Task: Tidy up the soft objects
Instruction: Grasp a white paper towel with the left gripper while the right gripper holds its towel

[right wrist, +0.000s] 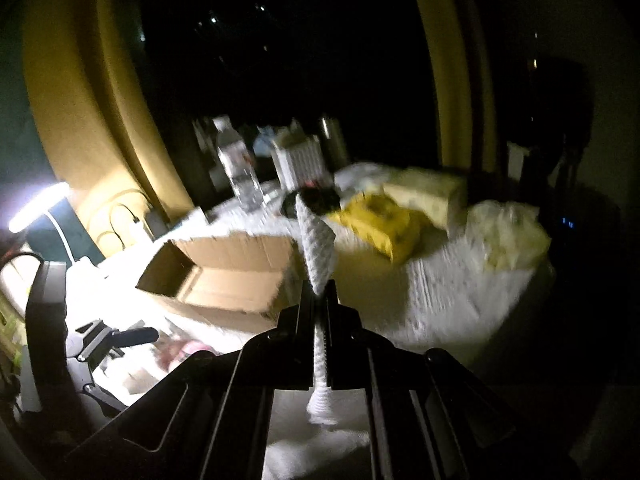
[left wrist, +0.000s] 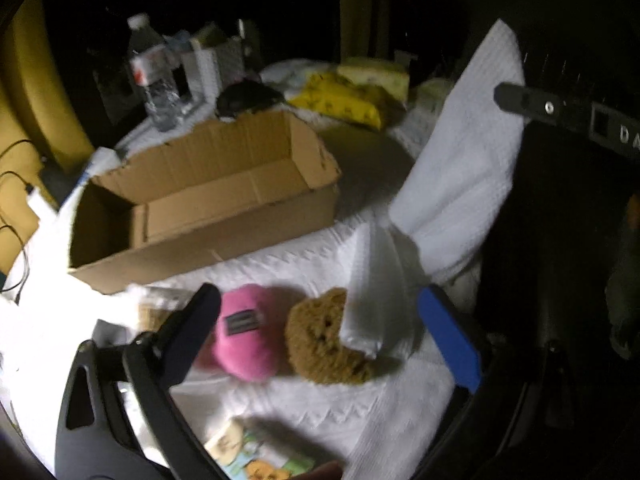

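Note:
An open, empty cardboard box (left wrist: 208, 188) sits on the white cloth-covered table (left wrist: 304, 408); it also shows in the right wrist view (right wrist: 224, 276). My left gripper (left wrist: 320, 320) is open, low over a pink plush (left wrist: 244, 336) and a brown sponge (left wrist: 320, 340) that lie side by side between its fingers. My right gripper (right wrist: 320, 292) is shut on a white waffle cloth (right wrist: 318, 240), pinched upright between the jaws. In the left wrist view the cloth (left wrist: 452, 168) hangs lifted at the right, its lower end over the sponge.
A water bottle (left wrist: 154, 76), white containers (left wrist: 204, 68), a dark object (left wrist: 248, 98) and yellow bags (left wrist: 344, 98) stand behind the box. A printed card (left wrist: 256, 456) lies at the front edge. A lit lamp (right wrist: 36, 208) and cables are at the left.

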A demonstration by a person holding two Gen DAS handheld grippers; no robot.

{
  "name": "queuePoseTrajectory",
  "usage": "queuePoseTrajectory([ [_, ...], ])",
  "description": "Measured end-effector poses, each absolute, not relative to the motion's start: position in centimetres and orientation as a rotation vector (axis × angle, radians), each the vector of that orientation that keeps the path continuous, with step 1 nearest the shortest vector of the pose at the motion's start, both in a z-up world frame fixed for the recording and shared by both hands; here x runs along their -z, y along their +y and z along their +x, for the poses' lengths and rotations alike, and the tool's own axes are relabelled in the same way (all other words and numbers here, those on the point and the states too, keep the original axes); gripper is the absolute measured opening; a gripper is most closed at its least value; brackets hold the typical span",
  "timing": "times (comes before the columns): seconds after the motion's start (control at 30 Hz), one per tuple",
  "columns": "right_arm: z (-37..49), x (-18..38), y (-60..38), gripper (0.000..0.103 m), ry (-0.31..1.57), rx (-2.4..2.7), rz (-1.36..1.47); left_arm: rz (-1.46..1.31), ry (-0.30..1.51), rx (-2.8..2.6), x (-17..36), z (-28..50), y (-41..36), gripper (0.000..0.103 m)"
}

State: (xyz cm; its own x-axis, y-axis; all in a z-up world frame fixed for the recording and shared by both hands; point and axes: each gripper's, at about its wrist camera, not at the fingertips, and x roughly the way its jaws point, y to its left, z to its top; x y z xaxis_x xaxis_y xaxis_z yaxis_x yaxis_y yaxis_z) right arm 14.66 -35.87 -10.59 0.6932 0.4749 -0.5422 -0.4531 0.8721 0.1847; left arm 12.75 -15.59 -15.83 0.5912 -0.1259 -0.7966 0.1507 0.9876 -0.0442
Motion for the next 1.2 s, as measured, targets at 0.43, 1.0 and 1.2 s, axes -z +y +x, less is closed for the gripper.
queuePoseTrajectory([
  [0.43, 17.5, 18.8, -36.8, 0.004, 0.803, -0.521, 0.106, 0.09, 1.041, 0.204, 20.5, 16.7, -19.8, 0.055],
  [1.0, 17.5, 23.1, -36.2, 0.064, 0.854, -0.372, -0.013, 0.082, 1.028, 0.218, 20.1, 16.5, -19.9, 0.024],
  [1.2, 16.5, 23.7, -34.5, 0.067, 0.816, -0.339, -0.135, 0.059, 0.995, 0.217, 19.0, 15.9, -19.0, 0.02],
])
